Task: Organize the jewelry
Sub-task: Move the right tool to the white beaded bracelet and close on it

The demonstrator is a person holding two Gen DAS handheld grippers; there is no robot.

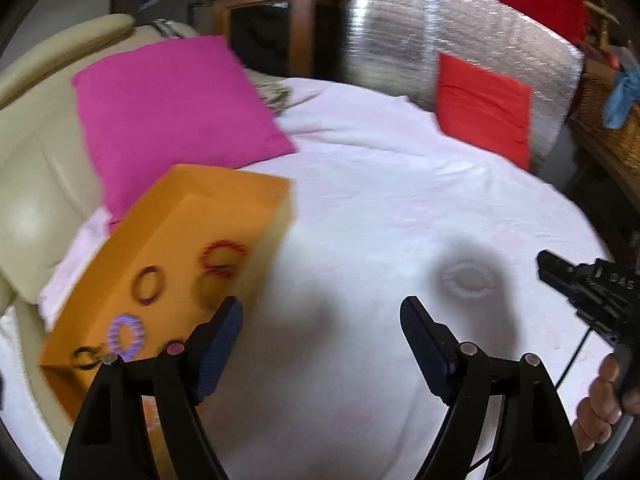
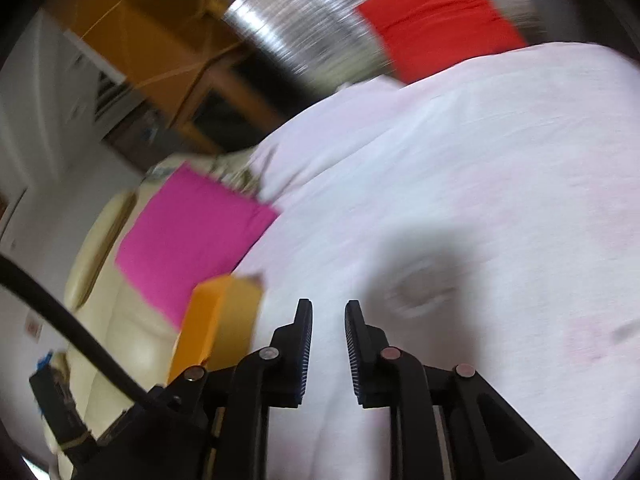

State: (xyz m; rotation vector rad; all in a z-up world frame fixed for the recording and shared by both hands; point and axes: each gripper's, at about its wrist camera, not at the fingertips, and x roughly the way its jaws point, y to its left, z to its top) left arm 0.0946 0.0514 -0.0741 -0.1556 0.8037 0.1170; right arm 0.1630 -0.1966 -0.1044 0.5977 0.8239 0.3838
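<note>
An orange box lies on the white sheet at the left and carries several bracelets: a red one, a dark purple one, a violet one and a black one. A pale bracelet lies on the sheet in shadow, ahead and right of my left gripper, which is open and empty. My right gripper is open with a narrow gap and holds nothing. The box is at its left, and the pale bracelet shows blurred to its right.
A pink cushion lies behind the box, against a cream sofa. A red cushion leans on a silver foil panel at the back. A wicker basket stands at the right. The right tool and hand show at the right edge.
</note>
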